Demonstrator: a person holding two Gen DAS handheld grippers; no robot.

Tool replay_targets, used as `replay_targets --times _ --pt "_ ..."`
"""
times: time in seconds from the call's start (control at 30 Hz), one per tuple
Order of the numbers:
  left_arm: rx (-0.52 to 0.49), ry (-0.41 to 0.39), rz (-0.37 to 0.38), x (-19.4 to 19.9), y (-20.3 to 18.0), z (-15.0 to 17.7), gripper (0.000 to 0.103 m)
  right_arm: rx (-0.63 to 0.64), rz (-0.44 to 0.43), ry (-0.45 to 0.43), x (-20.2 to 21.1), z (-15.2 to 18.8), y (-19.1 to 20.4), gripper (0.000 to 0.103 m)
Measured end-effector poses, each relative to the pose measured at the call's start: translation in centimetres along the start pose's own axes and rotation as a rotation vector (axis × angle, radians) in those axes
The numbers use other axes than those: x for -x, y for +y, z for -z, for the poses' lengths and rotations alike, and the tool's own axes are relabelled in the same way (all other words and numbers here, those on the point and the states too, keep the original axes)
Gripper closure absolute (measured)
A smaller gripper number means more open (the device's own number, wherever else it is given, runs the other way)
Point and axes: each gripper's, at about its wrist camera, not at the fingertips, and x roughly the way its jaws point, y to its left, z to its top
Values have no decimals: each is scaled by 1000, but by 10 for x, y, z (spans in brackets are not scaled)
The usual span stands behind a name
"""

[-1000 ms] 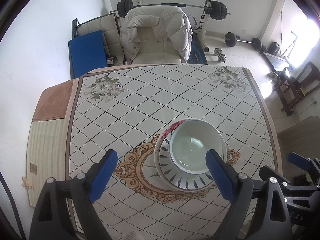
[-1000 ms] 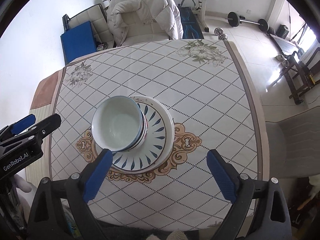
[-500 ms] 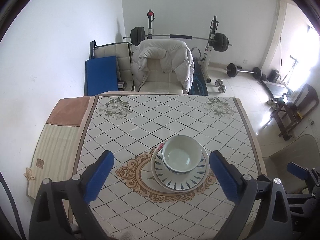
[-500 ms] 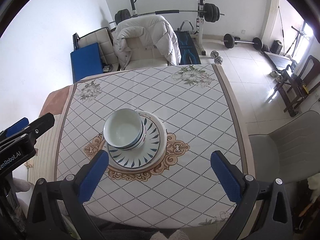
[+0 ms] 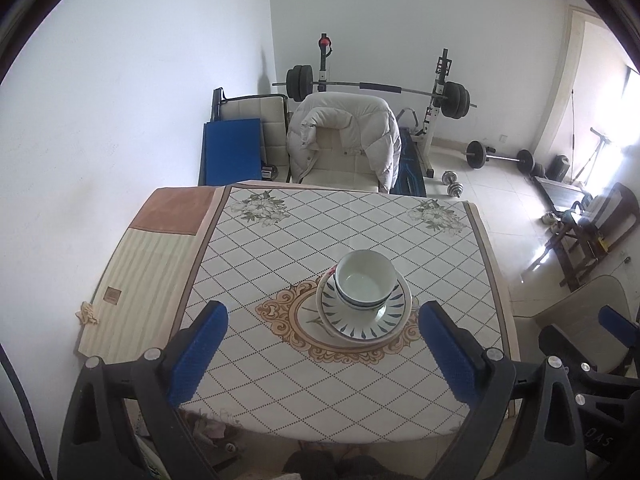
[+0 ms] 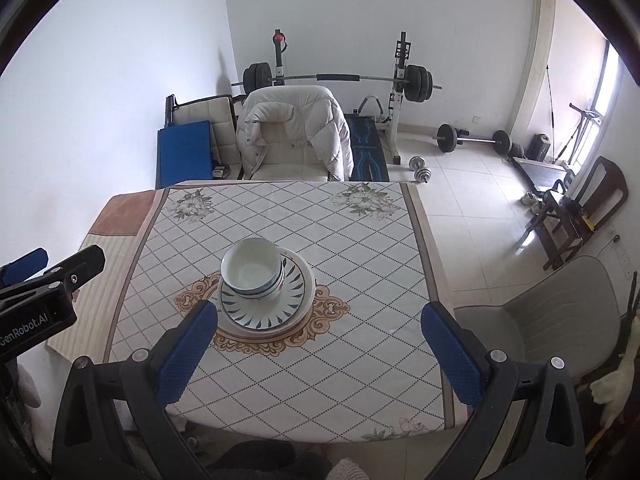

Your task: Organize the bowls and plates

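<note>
Both grippers have pulled up and back from the stack since the earlier frames: a second ago the bowls filled the space between the blue pads, and now the whole table [image 5: 248, 248] shows with the crockery small at its middle. Over that time both sets of jaws have been opening a little further, and nothing lies between either pair.

Farthest left in the left wrist view, the left gripper [image 5: 322, 342] stands wide and empty, its pads apart on either side of the near table edge. From it the stack lies ahead and slightly right, just beyond the line between the fingertips.

At the centre sits the task's own ware: nested bowls [image 5: 366, 282], white inside with blue bands, stand upright on a blue-petal plate [image 5: 362, 326], which lies on a larger cream plate [image 6: 298, 318] showing only as a rim; a pink floral edge peeks out at the far left of the pile. All of it rests on the ornate medallion of the tablecloth, and the bowls sit off-centre on the plate, toward its far side.

To the right, the right gripper [image 6: 320, 338] is equally wide and empty. From it the stack lies ahead and to the left, nearer its left pad.

Round ware has no long axis, so approach direction is free. The left hand looks marginally better lined up with the pile. As the pieces are already gathered into one stack, the sorting appears done or nearly so.
</note>
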Motion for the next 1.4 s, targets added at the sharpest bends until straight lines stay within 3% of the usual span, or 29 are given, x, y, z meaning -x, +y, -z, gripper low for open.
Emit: replay_targets --times 0.27,0.6,1.4 --pt "-25 -7 -14 32 16 10 5 22 50 -57 59 11 21 0" --pt "-38 -36 -25 65 32 31 5 20 85 -86 106 27 43 0" --pt "-37 -81 1 89 52 52 5 16 122 -96 132 50 66 0"
